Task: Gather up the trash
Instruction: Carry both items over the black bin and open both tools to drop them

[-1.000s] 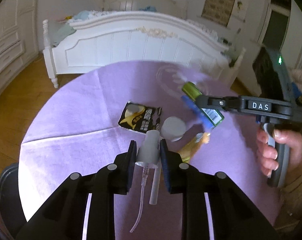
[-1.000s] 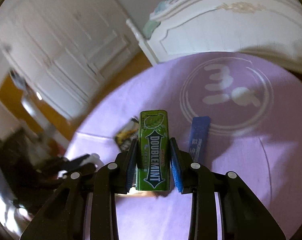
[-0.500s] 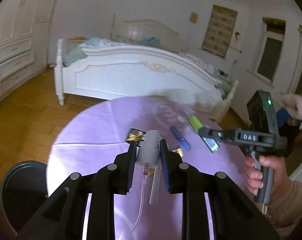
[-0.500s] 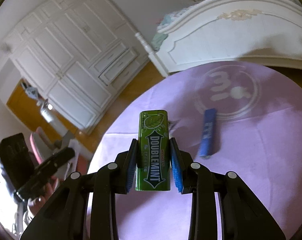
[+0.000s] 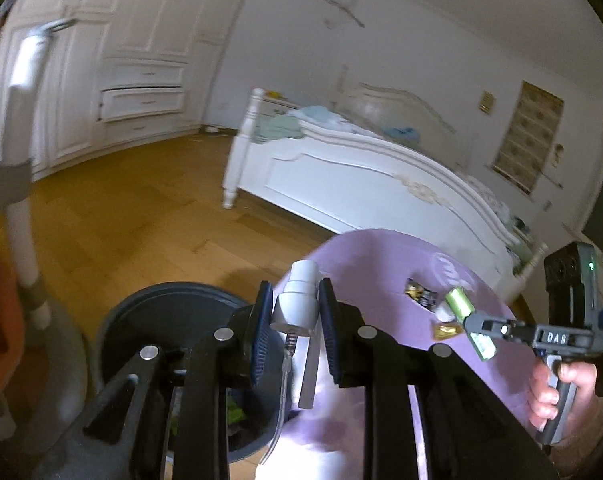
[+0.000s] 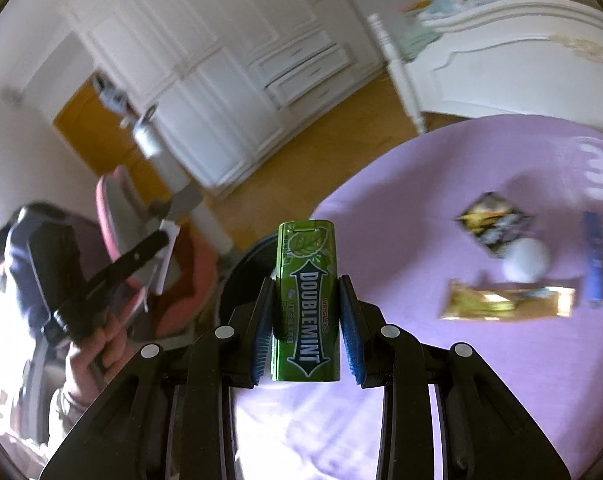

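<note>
My left gripper (image 5: 295, 312) is shut on a white spray pump head (image 5: 297, 300) with a clear tube hanging from it, held above the rim of a dark round trash bin (image 5: 149, 320) on the floor beside the table. My right gripper (image 6: 306, 312) is shut on a green Doublemint gum box (image 6: 306, 300), held upright over the table's left edge; the bin's rim (image 6: 253, 252) shows just behind it. The right gripper with the box also shows in the left wrist view (image 5: 471, 330).
On the round purple table (image 6: 441, 380) lie a black-and-gold wrapper (image 6: 495, 222), a white cap (image 6: 527, 260), a gold wrapper (image 6: 505, 300) and a blue stick pack (image 6: 593, 256). A white bed (image 5: 361, 184) stands behind. A pink chair (image 6: 141, 248) is left of the bin.
Both grippers have swung left, away from the table's middle, toward the bin, each still holding its item. The bin has come into view under the left gripper.
</note>
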{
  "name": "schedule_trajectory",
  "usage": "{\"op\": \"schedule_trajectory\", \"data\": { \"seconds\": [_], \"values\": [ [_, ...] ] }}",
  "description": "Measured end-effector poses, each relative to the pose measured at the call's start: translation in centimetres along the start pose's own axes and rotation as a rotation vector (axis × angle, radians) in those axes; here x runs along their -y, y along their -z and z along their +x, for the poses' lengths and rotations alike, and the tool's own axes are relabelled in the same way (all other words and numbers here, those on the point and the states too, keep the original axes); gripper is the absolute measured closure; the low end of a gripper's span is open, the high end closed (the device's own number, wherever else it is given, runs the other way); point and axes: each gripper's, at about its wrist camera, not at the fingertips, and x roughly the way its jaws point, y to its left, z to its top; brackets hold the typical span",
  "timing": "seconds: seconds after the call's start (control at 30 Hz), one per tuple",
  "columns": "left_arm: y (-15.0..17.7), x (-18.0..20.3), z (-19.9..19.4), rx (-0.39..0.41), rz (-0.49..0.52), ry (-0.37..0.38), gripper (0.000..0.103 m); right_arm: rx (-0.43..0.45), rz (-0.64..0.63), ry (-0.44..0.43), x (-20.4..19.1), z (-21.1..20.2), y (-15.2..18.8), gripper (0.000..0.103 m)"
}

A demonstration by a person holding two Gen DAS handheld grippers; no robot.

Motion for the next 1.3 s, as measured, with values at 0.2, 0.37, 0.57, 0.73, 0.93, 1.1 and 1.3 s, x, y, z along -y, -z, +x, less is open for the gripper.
{"op": "schedule_trajectory", "data": {
  "seconds": [0.2, 0.37, 0.57, 0.73, 0.93, 1.1, 1.3],
  "values": [
    [0.9, -2.8, -1.7, 0.012, -0.057, -0.027, 0.079, -0.085, -0.087, -0.034, -4.6, 4.7, -0.5, 0.071],
    [1.0, -4.1, -1.4, -0.001, -0.080, -0.031, 0.079, -0.140, -0.115, -0.049, -7.0, 8.4, -1.1, 0.071],
    [1.9, -6.6, 0.6, -0.047, -0.155, -0.030, 0.079, -0.210, -0.119, -0.051, -8.3, 13.0, -1.9, 0.071],
    [2.8, -8.3, 2.3, -0.092, -0.185, -0.028, 0.079, -0.253, -0.123, -0.039, -8.3, 15.8, -2.1, 0.071],
    [3.6, -9.5, 3.9, -0.127, -0.197, -0.034, 0.079, -0.290, -0.119, -0.018, -8.2, 18.8, -2.2, 0.071],
    [3.5, -10.3, 4.8, -0.141, -0.192, -0.040, 0.079, -0.300, -0.123, -0.002, -8.0, 20.4, -2.4, 0.071],
    [3.2, -9.6, 4.9, -0.151, -0.175, -0.079, 0.075, -0.308, -0.122, 0.007, -7.8, 20.6, -2.6, 0.067]
  ]
}}
